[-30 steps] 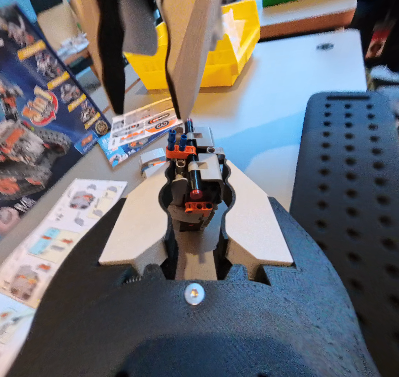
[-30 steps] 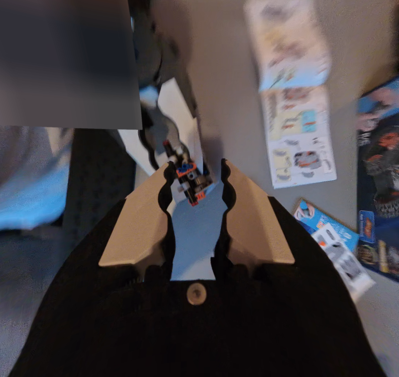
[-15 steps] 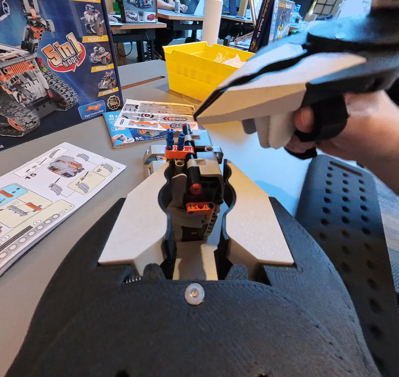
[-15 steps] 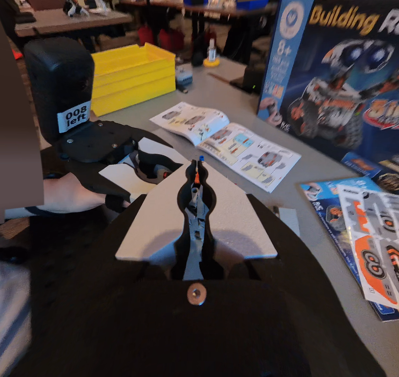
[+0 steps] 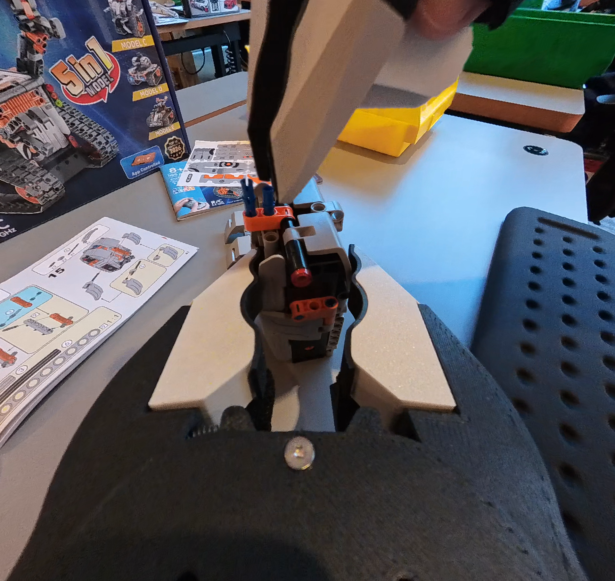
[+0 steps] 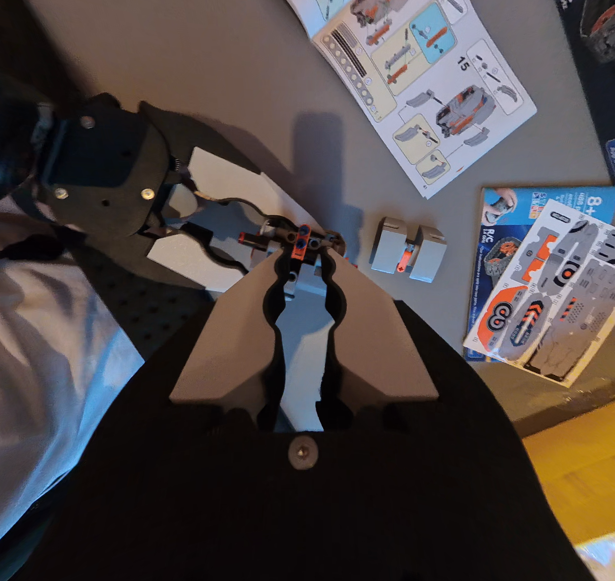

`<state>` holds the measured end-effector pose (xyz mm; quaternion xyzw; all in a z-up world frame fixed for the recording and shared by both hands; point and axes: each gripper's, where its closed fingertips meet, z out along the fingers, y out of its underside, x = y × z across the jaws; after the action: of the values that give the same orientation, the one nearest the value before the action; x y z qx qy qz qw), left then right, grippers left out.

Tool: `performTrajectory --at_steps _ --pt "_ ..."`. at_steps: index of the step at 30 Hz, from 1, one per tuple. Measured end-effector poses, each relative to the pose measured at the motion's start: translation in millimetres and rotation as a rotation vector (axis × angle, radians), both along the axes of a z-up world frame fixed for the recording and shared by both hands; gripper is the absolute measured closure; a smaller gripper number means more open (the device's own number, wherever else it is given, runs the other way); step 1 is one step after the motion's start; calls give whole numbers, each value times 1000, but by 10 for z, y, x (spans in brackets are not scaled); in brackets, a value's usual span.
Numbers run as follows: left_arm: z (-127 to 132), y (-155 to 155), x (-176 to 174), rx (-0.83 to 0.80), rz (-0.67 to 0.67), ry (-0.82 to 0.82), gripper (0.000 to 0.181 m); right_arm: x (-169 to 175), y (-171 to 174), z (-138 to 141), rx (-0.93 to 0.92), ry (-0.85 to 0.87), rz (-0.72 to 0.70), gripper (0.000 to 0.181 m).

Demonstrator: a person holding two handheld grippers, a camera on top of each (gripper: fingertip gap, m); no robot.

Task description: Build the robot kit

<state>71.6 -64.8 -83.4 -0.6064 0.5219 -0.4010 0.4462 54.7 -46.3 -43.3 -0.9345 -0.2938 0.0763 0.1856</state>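
While the left gripper [image 5: 301, 302] clamps the brick model [image 5: 299, 285] above the table [image 5: 432, 215], the right gripper [image 6: 303, 259], seemingly slightly open, should press the orange beam [image 5: 268, 217] squarely, without twisting

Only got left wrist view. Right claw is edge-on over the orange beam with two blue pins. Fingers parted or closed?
Observer: In the right wrist view the right claw has its fingers parted, tips either side of the short orange plastic beam with two blue pins. Whether they pinch it, I cannot tell.
Operator: Grey bits behind the assembly, what are they?
Observer: Two curved grey plastic blocks joined by an orange connector, lying on the grey table, apart from that claw.
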Motion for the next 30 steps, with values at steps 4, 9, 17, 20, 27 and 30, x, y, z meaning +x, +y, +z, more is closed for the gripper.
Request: performTrajectory --at_steps 4,9,17,20,27,30 --pt "0 5 0 -10 12 -1 133 -41 40 -36 -24 -40 6 168" --pt "-2 -5 -9 -10 6 0 132 -65 16 -51 -63 -74 2 177" --pt "-3 -27 -8 -7 -6 6 133 -46 -5 -54 -98 -117 9 177" --pt "-4 -28 -7 -7 -9 11 133 -44 -9 -59 -98 -131 21 177" --pt "-9 -41 -2 25 -10 29 133 -46 -39 -69 -152 -60 -24 177" --pt "-10 -45 -1 31 -7 32 133 -47 -42 -73 -152 -71 -28 177"
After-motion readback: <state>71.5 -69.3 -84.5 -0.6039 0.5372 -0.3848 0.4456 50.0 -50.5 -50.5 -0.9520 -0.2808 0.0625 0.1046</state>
